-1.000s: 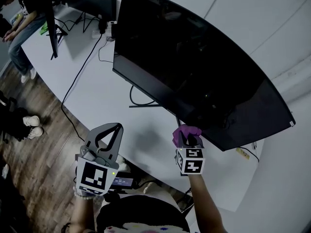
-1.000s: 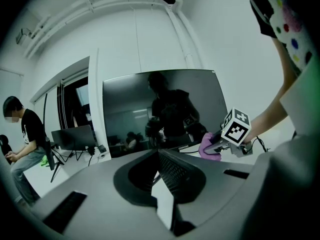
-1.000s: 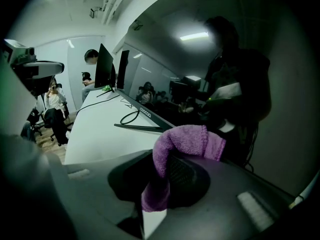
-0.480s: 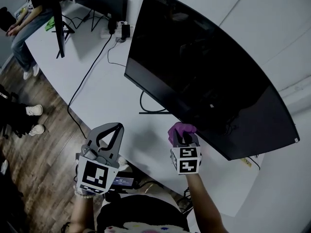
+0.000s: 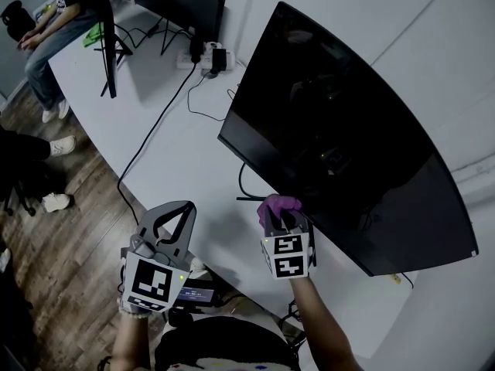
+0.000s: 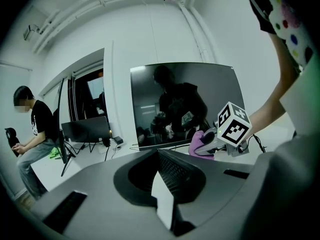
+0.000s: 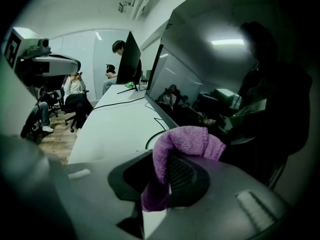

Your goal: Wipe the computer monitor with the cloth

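left gripper (image 5: 184, 207) sits at bottom left of the head view, over the desk edge, jaws pressed together with nothing between them (its own view shows the pads meeting, no gap). right gripper (image 5: 285, 221) is at bottom centre, jaws clamped on the purple cloth (image 5: 277, 205). in the right gripper view the cloth (image 7: 187, 141) is bunched over the jaw tips and a strip hangs down between the pads. the cloth is just under the lower edge of the monitor (image 5: 340, 130), near its left end; can't tell if it touches the screen. the monitor is big, dark and switched off, and runs diagonally from top centre to lower right, reflecting the room. it stands on a white desk (image 5: 178, 161) that curves off to the upper left. a black cable (image 5: 147, 141) runs across the desk up to a power strip (image 5: 203, 59) at top centre. a second monitor (image 5: 108, 45) stands edge-on at upper left. a person (image 5: 54, 22) sits beyond it in the top left corner, over the wood floor (image 5: 46, 261).
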A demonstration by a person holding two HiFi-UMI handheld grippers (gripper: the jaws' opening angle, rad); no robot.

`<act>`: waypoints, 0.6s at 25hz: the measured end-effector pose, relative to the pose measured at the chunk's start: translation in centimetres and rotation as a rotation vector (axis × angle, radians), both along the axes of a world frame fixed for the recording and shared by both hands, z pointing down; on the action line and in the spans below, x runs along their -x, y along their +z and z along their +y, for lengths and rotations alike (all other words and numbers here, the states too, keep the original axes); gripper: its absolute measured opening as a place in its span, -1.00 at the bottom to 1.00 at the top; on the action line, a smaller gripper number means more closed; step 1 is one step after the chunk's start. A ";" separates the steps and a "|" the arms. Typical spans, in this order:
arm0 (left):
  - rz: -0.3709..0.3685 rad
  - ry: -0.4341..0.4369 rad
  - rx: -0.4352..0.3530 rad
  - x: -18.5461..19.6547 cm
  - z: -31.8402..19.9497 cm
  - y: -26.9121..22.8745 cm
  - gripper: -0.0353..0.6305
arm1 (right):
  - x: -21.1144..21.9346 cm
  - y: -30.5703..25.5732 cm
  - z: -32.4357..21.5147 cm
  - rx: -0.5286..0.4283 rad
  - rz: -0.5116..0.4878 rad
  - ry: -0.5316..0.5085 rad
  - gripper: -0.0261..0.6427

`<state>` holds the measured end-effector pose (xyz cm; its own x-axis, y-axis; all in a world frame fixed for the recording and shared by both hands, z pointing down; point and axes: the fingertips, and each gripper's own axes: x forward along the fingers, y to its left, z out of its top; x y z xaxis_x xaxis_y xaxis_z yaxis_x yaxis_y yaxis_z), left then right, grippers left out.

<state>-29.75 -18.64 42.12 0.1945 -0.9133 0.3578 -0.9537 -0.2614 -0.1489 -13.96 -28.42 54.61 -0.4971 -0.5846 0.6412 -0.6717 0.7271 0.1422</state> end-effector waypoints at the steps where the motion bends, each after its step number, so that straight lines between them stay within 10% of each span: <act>1: 0.001 -0.005 0.003 0.5 -0.1 0.1 -0.88 | 0.9 -0.2 -0.1 -0.003 -0.003 -0.012 -0.71; 15: 0.005 -0.037 0.016 5.2 -1.6 1.4 -0.88 | 11.0 -0.7 -2.5 -0.033 0.007 -0.154 -0.71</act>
<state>-34.99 -20.24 43.48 0.1621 -0.9142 0.3713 -0.9635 -0.2280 -0.1406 -24.97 -30.89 53.92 -0.5784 -0.5228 0.6262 -0.5515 0.8163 0.1720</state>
